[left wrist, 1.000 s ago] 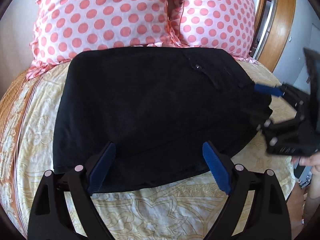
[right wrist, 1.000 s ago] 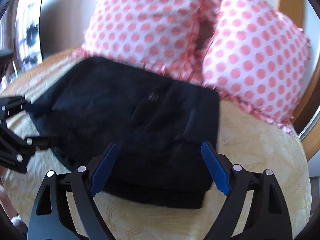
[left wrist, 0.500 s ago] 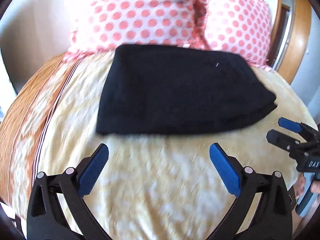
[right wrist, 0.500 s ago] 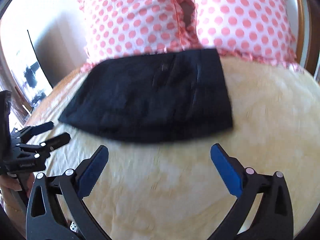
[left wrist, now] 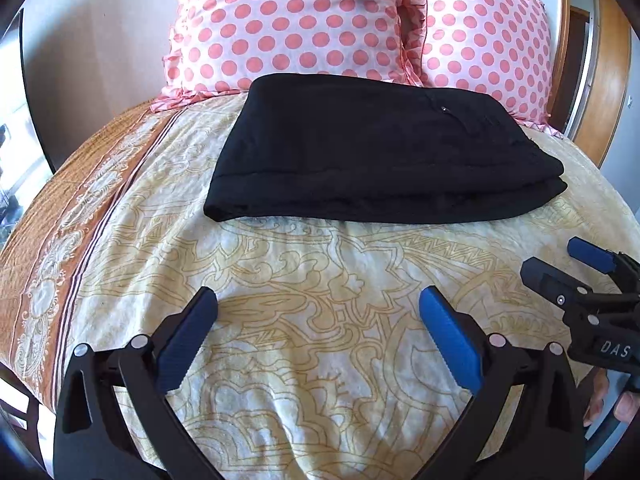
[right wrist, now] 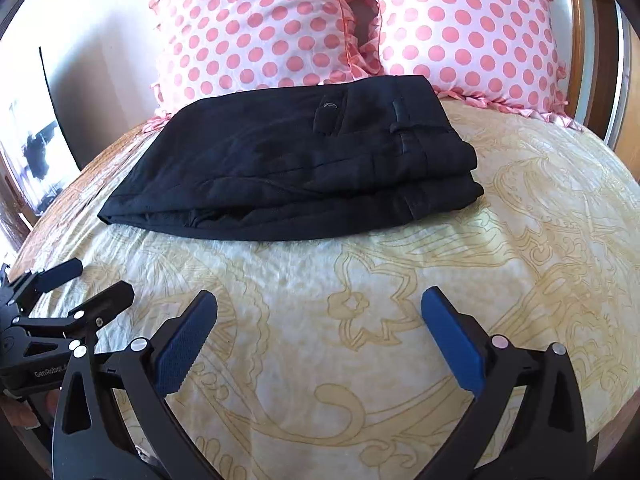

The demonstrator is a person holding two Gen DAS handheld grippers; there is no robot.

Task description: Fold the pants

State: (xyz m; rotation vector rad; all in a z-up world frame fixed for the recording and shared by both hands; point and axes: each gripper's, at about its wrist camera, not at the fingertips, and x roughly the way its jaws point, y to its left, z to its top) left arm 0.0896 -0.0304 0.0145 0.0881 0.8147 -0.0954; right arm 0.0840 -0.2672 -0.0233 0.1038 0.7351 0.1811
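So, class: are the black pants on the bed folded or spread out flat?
Folded. The black pants lie as a compact stack on the bedspread, layered edges showing along the near side, waistband on top.

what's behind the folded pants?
Two pink polka-dot pillows stand behind the folded black pants on the bedspread. The pants hide the pillows' lower edges; what lies beneath is unseen.
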